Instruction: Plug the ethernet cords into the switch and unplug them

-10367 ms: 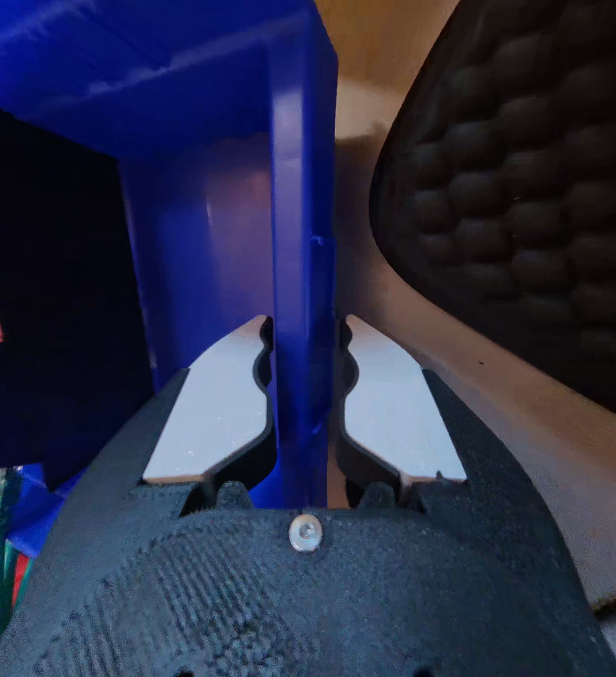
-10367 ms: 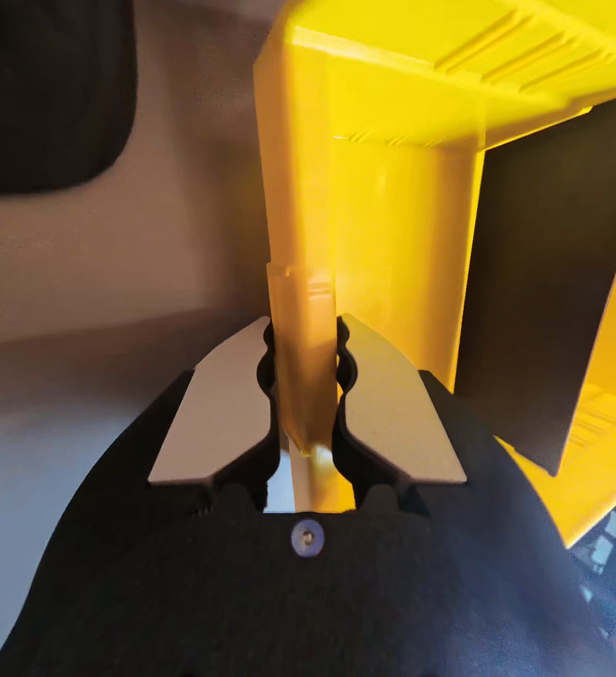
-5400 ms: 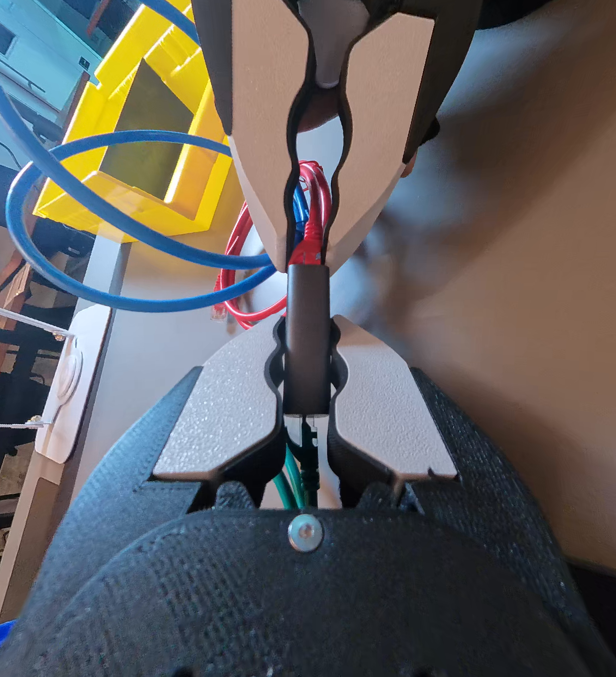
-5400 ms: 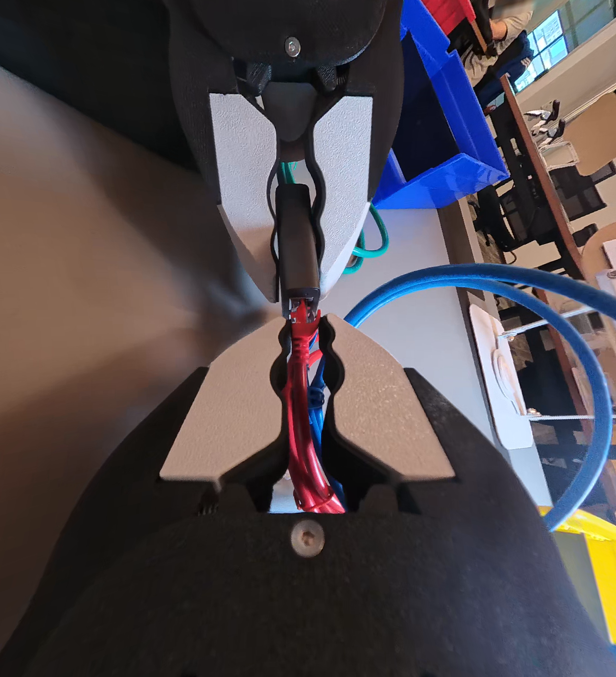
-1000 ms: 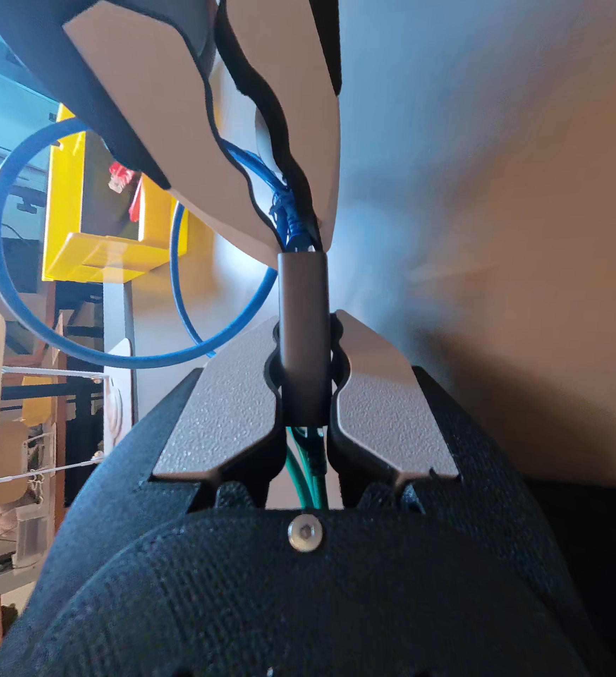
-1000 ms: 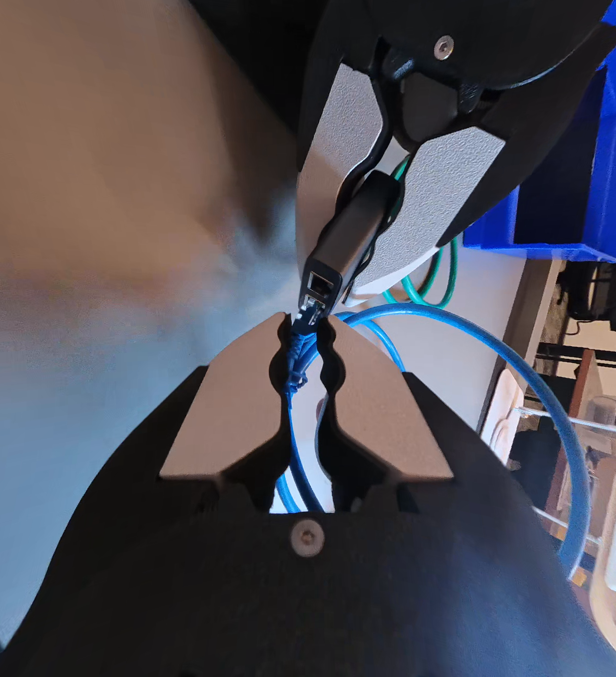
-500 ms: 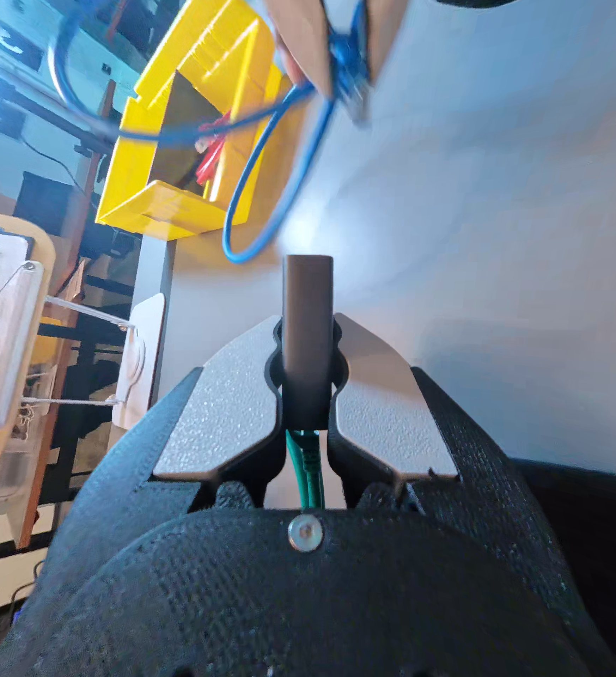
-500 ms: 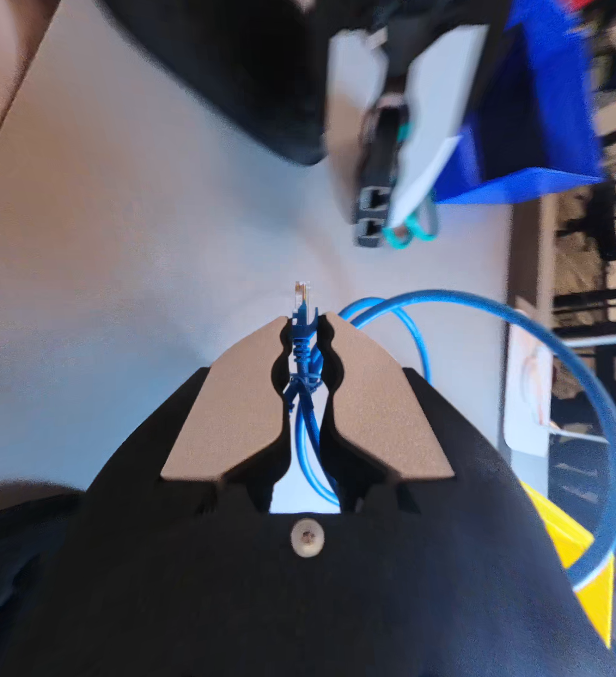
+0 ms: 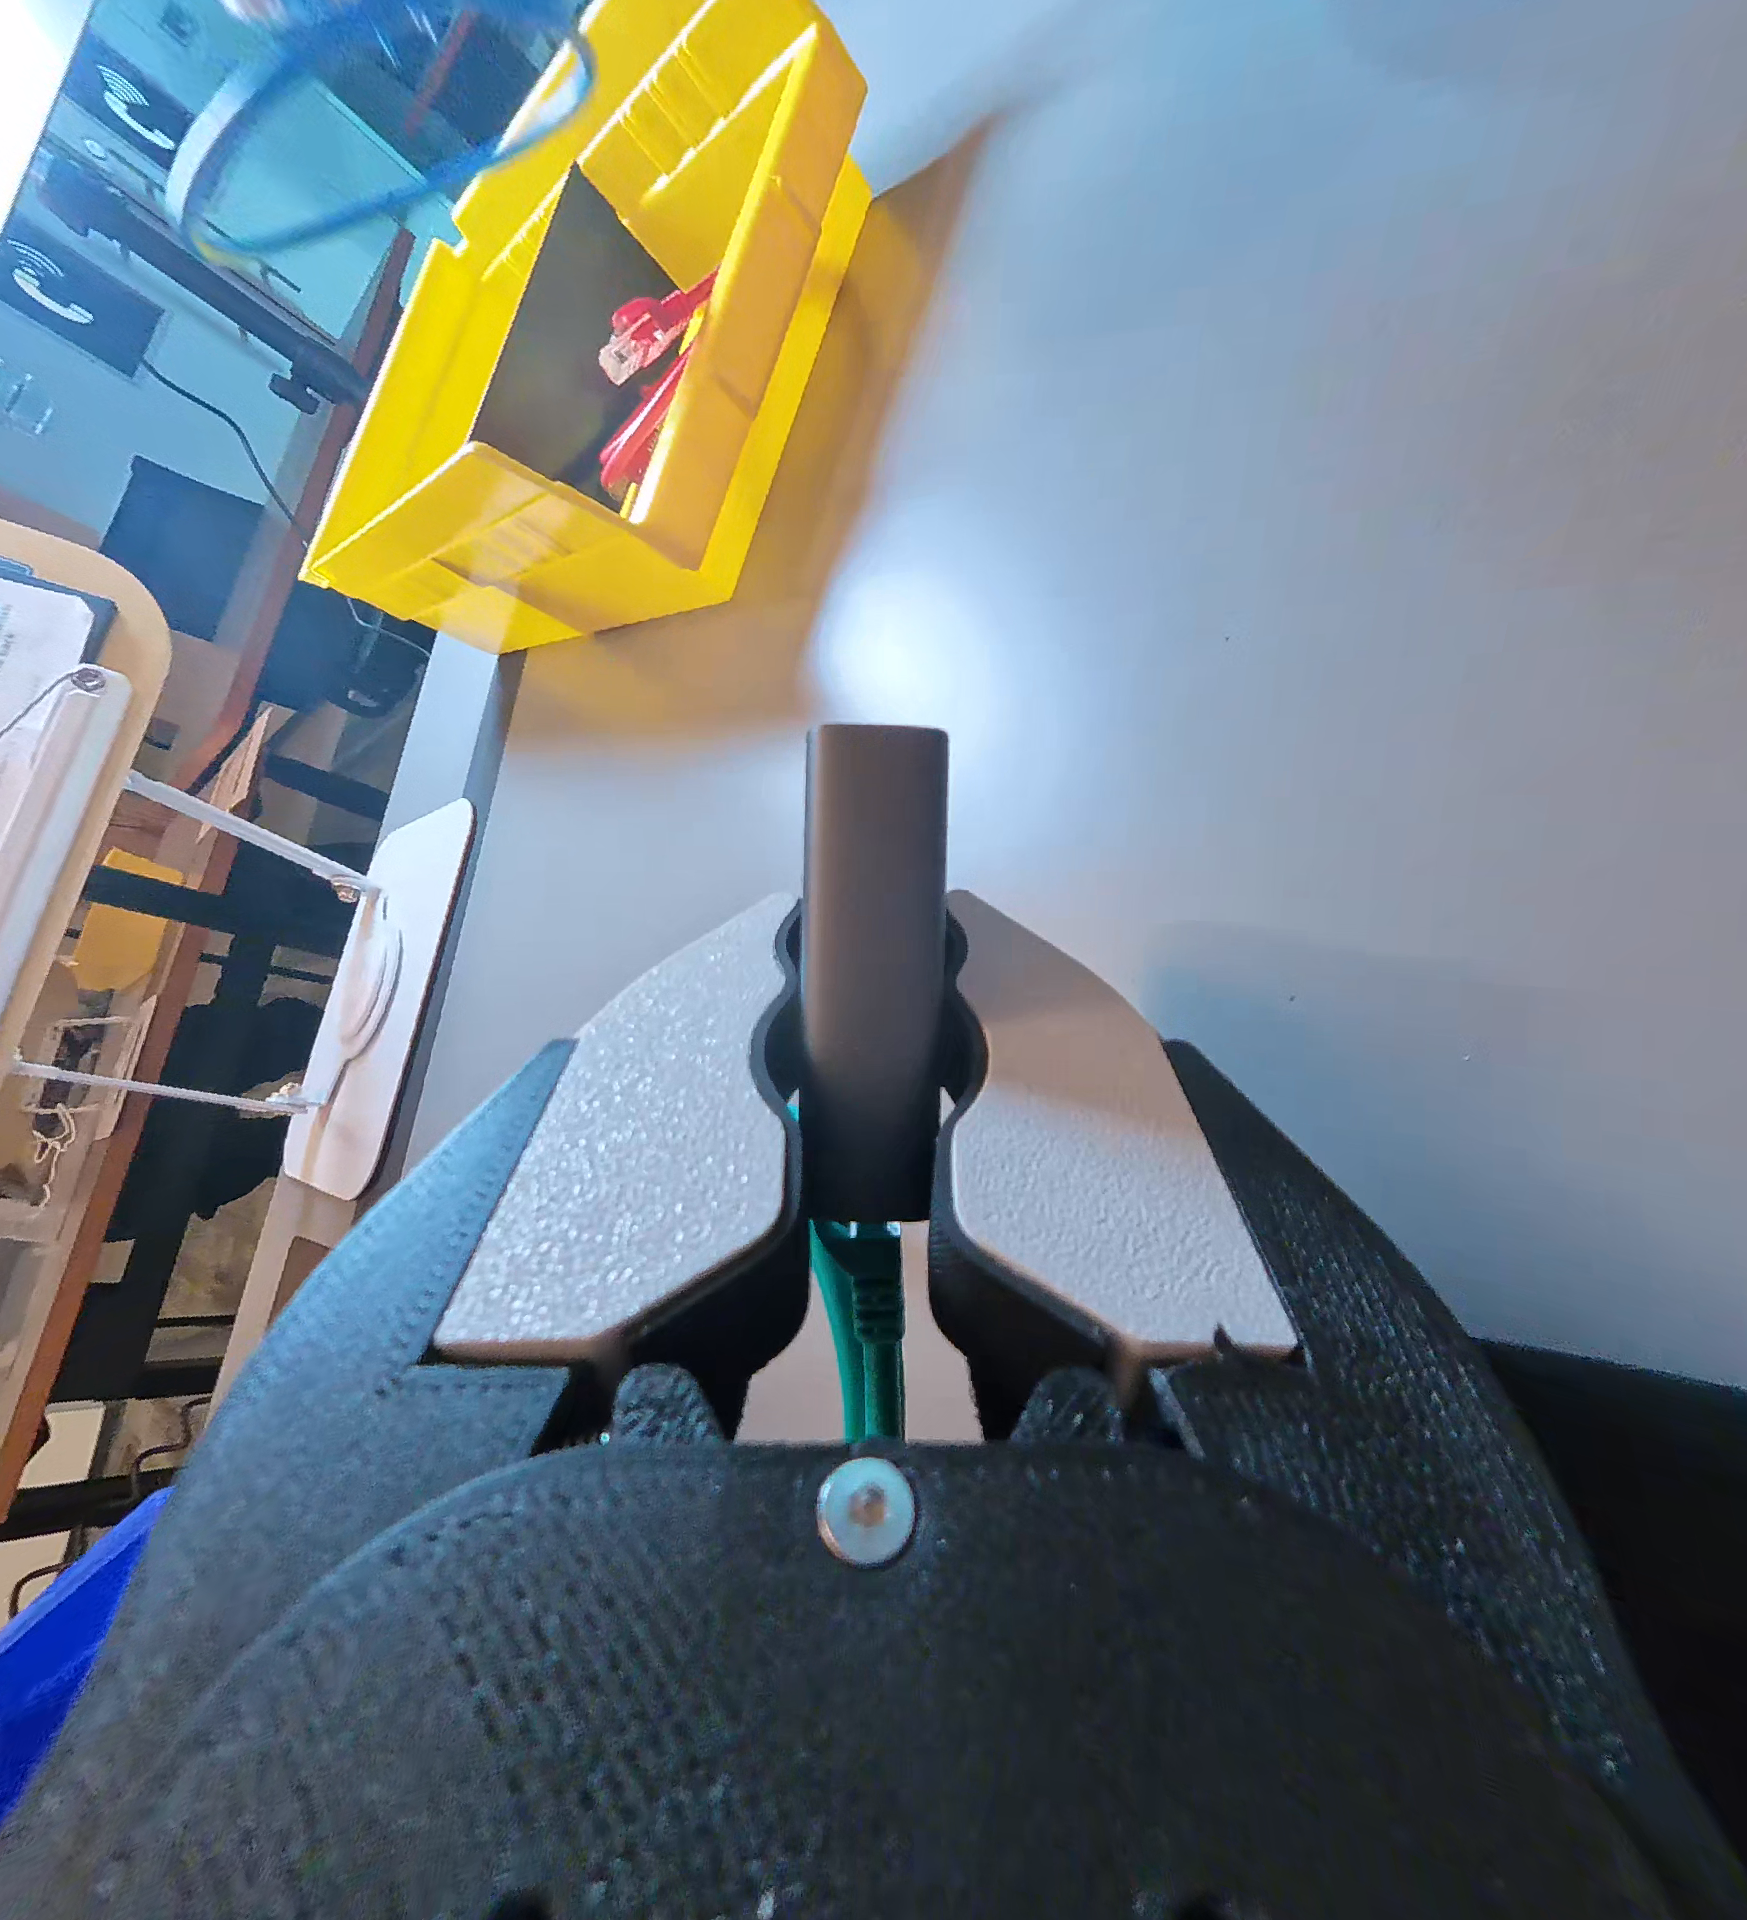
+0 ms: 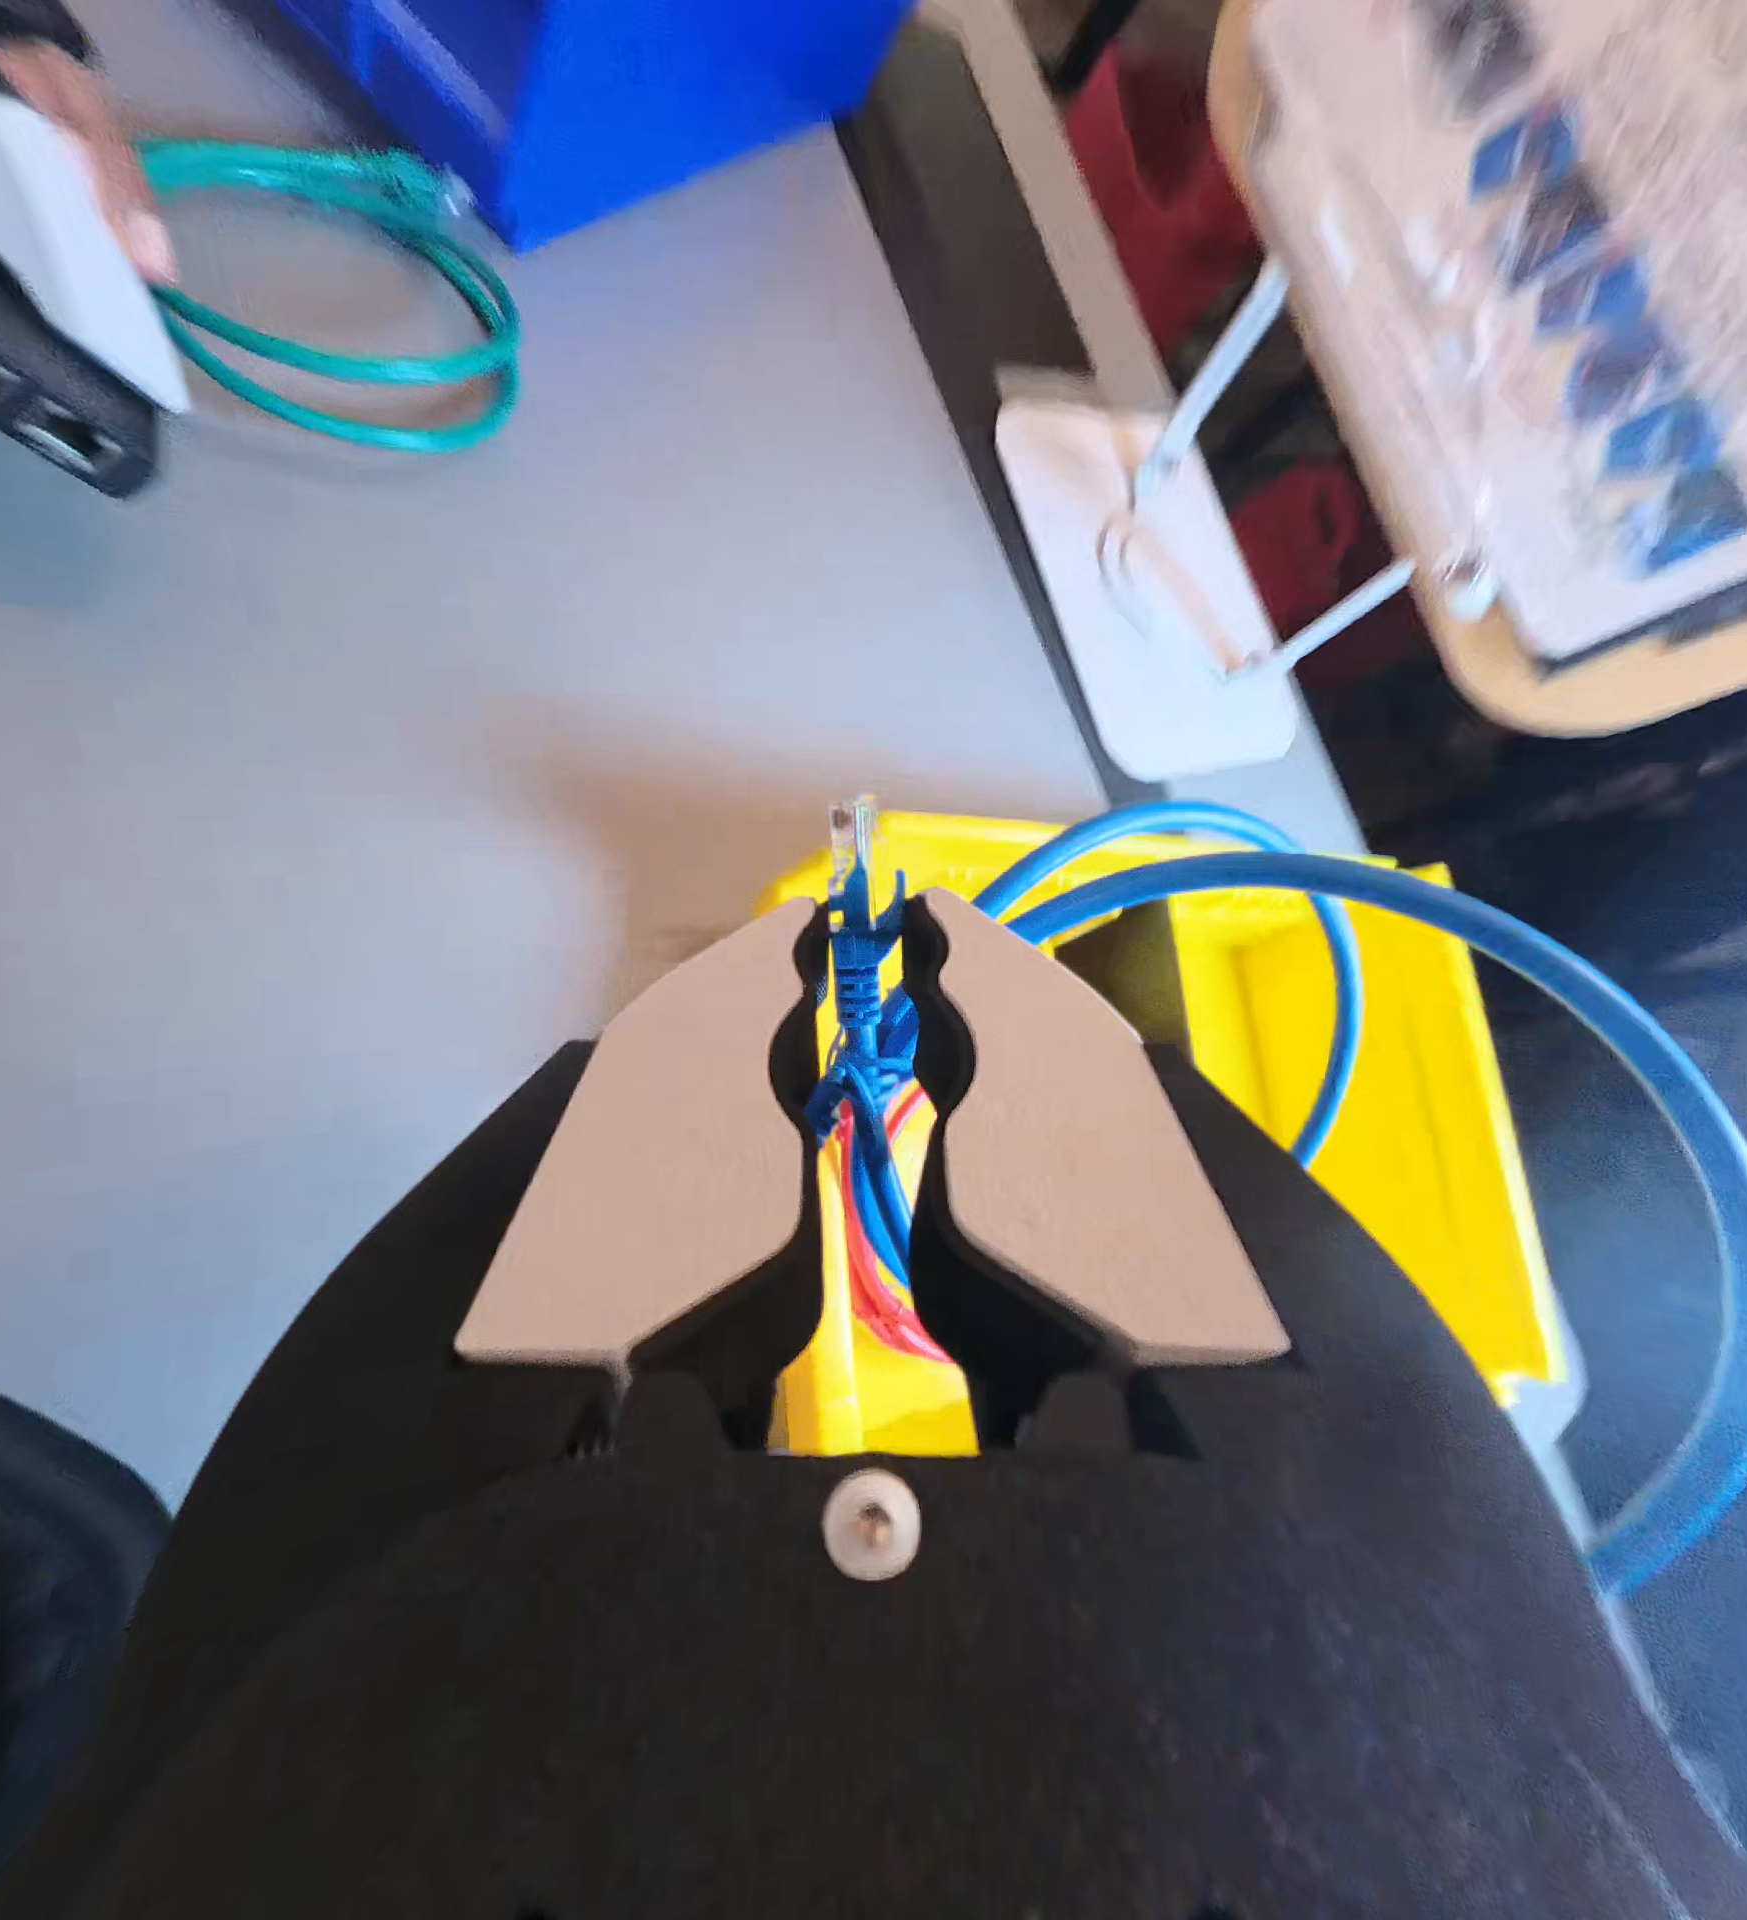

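Dark switch (image 9: 874,966) with green cord (image 9: 867,1320) plugged in sits clamped in left gripper (image 9: 874,935) above the table (image 9: 1368,520); right gripper (image 10: 864,914) pinches blue cord (image 10: 853,956) over yellow bin (image 10: 1368,1091) at table edge.

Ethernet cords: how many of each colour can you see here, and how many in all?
Blue cords: 1, the blue cord gripped by the right tool.
Green cords: 1, the green cord, in the switch.
Red cords: 1 bundle in the yellow bin.
Total: 3
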The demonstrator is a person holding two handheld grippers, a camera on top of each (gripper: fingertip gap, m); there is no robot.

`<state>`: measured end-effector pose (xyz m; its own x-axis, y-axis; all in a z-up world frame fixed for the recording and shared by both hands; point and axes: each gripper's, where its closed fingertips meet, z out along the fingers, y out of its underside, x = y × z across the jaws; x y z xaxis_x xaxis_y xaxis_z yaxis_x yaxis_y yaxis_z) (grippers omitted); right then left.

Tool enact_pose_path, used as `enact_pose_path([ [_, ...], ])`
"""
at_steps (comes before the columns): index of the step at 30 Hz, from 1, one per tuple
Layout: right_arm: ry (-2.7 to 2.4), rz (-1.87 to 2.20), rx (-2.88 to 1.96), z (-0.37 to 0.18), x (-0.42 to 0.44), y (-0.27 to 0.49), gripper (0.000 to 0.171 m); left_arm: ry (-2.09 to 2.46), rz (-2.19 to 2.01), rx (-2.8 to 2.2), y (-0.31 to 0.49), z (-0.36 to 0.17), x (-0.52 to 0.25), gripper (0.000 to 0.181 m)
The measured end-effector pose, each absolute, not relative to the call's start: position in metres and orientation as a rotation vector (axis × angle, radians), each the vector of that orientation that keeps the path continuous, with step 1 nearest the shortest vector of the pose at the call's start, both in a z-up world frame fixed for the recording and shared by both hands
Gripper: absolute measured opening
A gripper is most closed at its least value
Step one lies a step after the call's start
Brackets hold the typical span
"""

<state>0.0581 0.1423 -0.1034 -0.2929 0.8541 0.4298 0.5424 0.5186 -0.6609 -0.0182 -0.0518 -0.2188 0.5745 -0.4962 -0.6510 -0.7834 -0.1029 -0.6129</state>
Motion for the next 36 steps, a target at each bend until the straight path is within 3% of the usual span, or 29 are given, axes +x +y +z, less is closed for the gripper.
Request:
enact_pose_path([
  [8, -1.994, 0.304, -1.573, -0.206, 0.042, 0.228, 0.014, 1.016, 0.291, -1.732, -0.055, -0.212, -0.019, 0.021],
  [12, -1.949, 0.331, -1.591, -0.209, 0.034, 0.225, 0.027, 1.015, 0.278, -1.721, -0.057, -0.211, -0.017, 0.021],
  [16, -1.818, 0.505, -1.429, -0.153, 0.03, 0.192, 0.041, 0.982, 0.227, -1.691, -0.058, -0.203, -0.014, 0.021],
  [19, -1.796, 0.663, -1.239, -0.121, 0.035, 0.139, 0.041, 0.94, 0.151, -1.65, -0.059, -0.189, -0.009, 0.021],
  [26, -1.958, 0.807, -0.884, -0.158, 0.024, 0.013, 0.059, 0.808, -0.159, -1.444, -0.062, -0.102, 0.014, 0.021],
  [31, -1.9, 0.92, -0.695, -0.146, 0.005, -0.029, 0.077, 0.832, -0.508, -1.231, -0.072, -0.049, 0.046, 0.022],
  [33, -1.882, 0.911, -0.633, -0.139, 0.006, -0.035, 0.06, 0.841, -0.614, -1.173, -0.075, -0.045, 0.054, 0.022],
  [35, -1.831, 0.845, -0.552, -0.133, 0.01, -0.032, 0.014, 0.832, -0.64, -1.167, -0.071, -0.051, 0.052, 0.022],
  [36, -1.844, 0.803, -0.541, -0.135, 0.013, -0.028, 0.008, 0.821, -0.64, -1.188, -0.068, -0.057, 0.047, 0.021],
])
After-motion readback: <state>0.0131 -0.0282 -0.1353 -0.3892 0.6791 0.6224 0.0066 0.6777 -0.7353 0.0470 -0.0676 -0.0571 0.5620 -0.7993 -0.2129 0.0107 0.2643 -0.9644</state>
